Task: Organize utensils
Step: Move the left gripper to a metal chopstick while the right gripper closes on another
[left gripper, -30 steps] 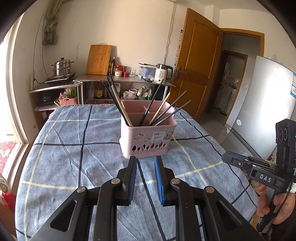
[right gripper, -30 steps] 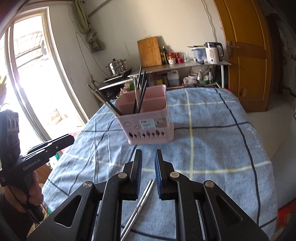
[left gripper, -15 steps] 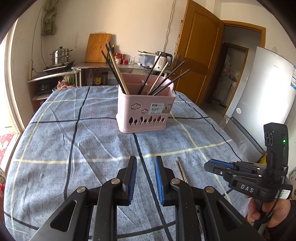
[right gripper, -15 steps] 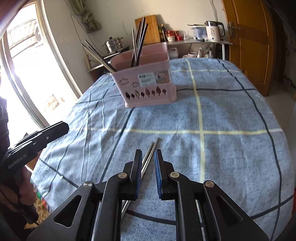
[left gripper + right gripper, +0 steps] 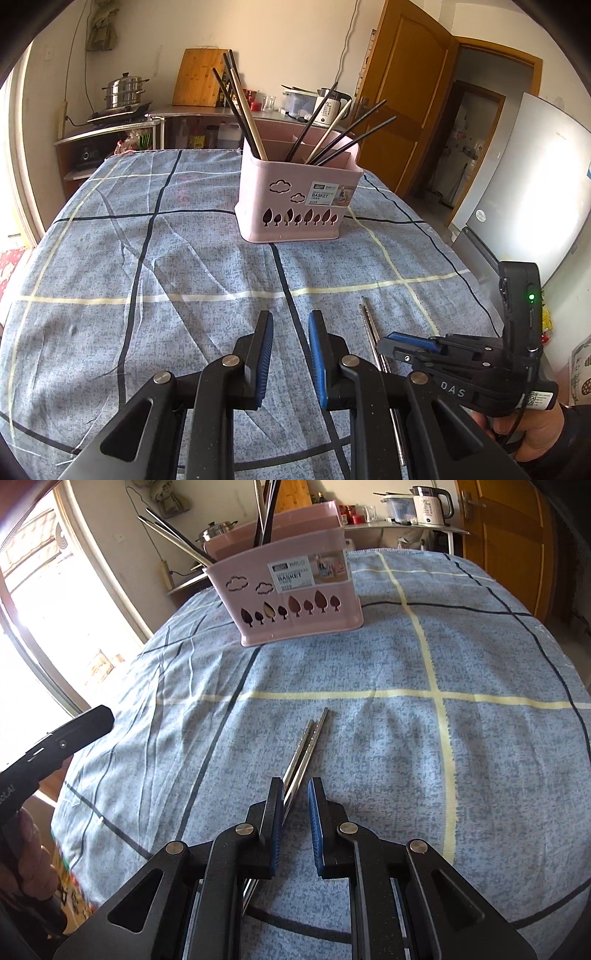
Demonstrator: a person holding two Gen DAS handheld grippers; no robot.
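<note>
Right gripper point(image 5: 295, 786), slightly spread, straddles 2 metal chopsticks point(image 5: 310, 738) lying on the worktop point(image 5: 406, 738); left gripper point(image 5: 290, 321) slightly spread, empty.

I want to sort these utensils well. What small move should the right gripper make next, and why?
Probably ease the right gripper a little lower and slightly left, then close. The metal chopsticks lie flat on the tablecloth, running under its left finger, not centred in the narrow gap. The pink basket where they likely belong stands farther back.
</note>
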